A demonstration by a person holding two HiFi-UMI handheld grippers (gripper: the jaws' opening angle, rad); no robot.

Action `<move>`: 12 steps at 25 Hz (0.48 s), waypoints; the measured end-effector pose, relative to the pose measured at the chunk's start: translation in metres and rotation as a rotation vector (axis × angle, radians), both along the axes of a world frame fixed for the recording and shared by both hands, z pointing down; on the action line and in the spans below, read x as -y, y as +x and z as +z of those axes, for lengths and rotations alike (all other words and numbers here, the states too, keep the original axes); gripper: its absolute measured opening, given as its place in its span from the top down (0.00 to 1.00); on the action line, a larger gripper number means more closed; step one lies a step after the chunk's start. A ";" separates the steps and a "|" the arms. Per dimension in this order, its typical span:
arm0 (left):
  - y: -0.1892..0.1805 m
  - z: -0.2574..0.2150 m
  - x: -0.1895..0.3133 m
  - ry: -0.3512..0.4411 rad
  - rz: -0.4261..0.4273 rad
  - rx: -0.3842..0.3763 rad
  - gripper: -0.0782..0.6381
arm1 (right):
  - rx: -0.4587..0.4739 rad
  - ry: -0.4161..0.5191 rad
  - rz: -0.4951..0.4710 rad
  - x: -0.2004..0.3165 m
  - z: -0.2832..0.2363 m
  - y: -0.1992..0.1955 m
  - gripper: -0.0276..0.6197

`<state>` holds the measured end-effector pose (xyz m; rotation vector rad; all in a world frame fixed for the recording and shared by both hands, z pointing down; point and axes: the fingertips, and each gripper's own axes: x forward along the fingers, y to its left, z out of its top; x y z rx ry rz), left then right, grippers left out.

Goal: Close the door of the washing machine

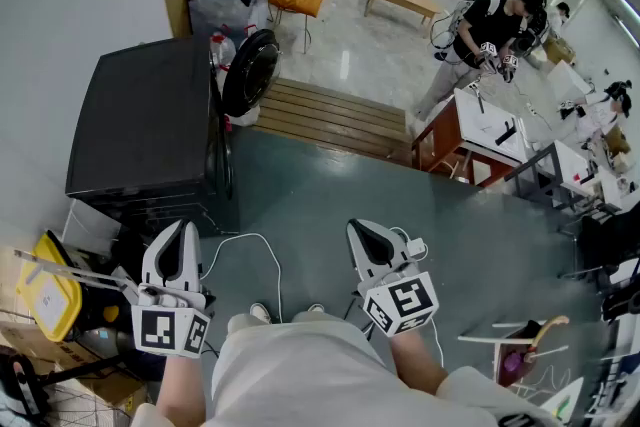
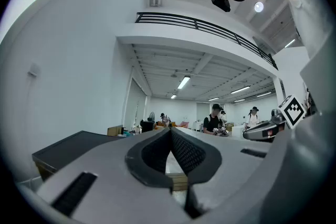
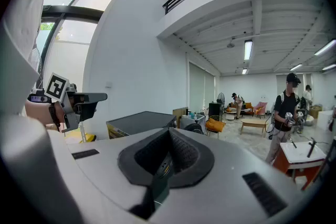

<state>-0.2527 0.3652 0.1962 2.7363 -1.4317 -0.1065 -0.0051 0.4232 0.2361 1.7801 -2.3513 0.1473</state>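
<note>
The washing machine (image 1: pixel 140 130) stood at the left against the wall, well ahead of both tongs. Its door (image 1: pixel 248 70) was swung out from the front face and left wide open. The left tongs (image 1: pixel 178 231) were held level and clenched, with nothing between the pads. The right tongs (image 1: pixel 360 231) were likewise clenched on nothing and tipped slightly downward.

Neither was near the door, so the approach was judged to be the step in hand. It would probably be done best if the machine were walked up to first. A closed tong tip could then be laid against the door's outer face near its free edge, and the door pushed round in one steady arc until the latch caught. A white cable (image 1: pixel 262 250) lay on the floor (image 1: pixel 320 195) between the tongs and was something to be stepped over.

The machine's casing looked dark, matt and boxy. The door was round with a thick black rim; its centre could not be made out. The tongs' pads were dark and finely ribbed, set in smooth grey shells.
</note>
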 end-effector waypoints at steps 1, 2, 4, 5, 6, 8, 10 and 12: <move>0.001 0.000 0.001 -0.001 0.002 -0.001 0.88 | 0.000 -0.001 0.000 0.001 0.000 0.000 0.96; 0.002 0.000 0.002 -0.001 0.003 -0.002 0.88 | -0.001 -0.001 0.000 0.001 0.001 0.000 0.96; 0.003 0.000 0.005 -0.001 0.005 -0.003 0.88 | -0.002 -0.002 0.004 0.003 0.001 0.002 0.96; 0.003 0.000 0.006 -0.002 0.006 -0.004 0.88 | -0.003 -0.002 0.007 0.004 0.001 0.003 0.96; 0.003 0.000 0.007 -0.003 0.006 -0.004 0.88 | -0.003 -0.002 0.011 0.005 0.001 0.005 0.96; 0.003 0.002 0.009 -0.005 0.006 -0.005 0.88 | -0.006 -0.004 0.017 0.006 0.002 0.007 0.96; 0.002 0.004 0.011 -0.006 0.003 -0.006 0.88 | -0.007 -0.003 0.022 0.007 0.003 0.008 0.96; 0.000 0.007 0.014 -0.008 -0.001 -0.011 0.88 | -0.007 -0.004 0.032 0.008 0.005 0.009 0.96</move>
